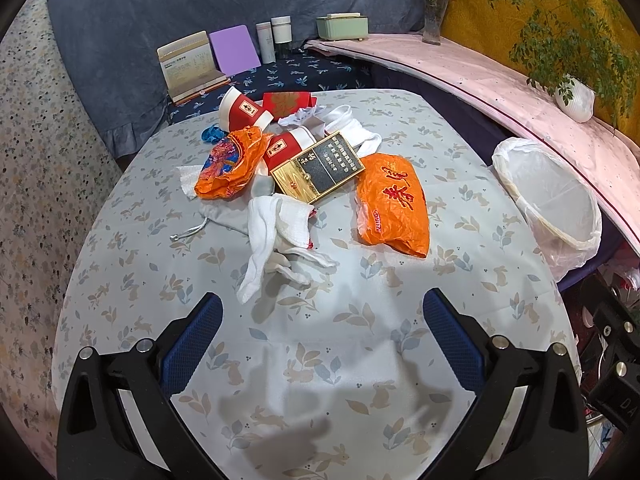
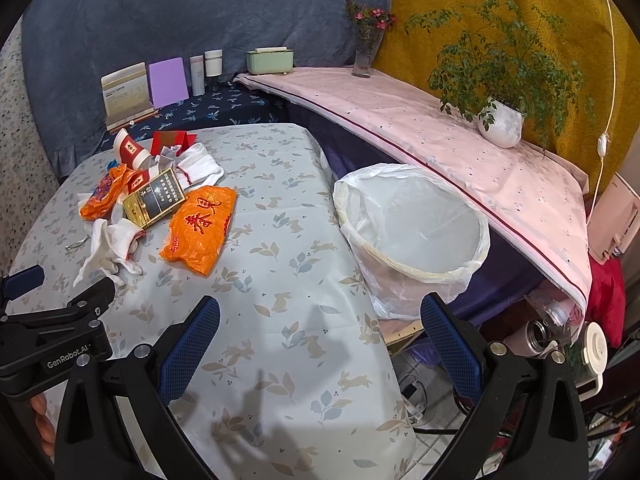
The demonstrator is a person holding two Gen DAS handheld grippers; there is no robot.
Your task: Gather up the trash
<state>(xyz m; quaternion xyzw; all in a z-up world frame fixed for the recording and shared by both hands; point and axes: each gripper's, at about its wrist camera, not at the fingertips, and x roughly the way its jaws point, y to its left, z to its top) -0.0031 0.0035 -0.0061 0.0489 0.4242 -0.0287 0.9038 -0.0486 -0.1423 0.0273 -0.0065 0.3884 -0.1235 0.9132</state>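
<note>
A pile of trash lies on the table with the leaf-patterned cloth (image 1: 360,340): an orange wrapper (image 1: 392,204) (image 2: 198,226), a second crumpled orange wrapper (image 1: 228,164), a gold and black box (image 1: 318,168) (image 2: 154,200), two red and white paper cups (image 1: 244,112), a red envelope (image 1: 288,102) and white gloves (image 1: 280,240) (image 2: 110,252). A bin lined with a clear bag (image 1: 552,204) (image 2: 416,232) stands off the table's right edge. My left gripper (image 1: 322,320) is open and empty, short of the gloves. My right gripper (image 2: 320,324) is open and empty, over the table's right edge near the bin.
A card stand (image 1: 190,66), purple board (image 1: 234,50), two bottles (image 1: 274,38) and green box (image 1: 342,26) line the back. A flower vase (image 2: 366,52) and potted plant (image 2: 500,120) sit on the pink-covered shelf (image 2: 440,140). Clutter lies on the floor at right.
</note>
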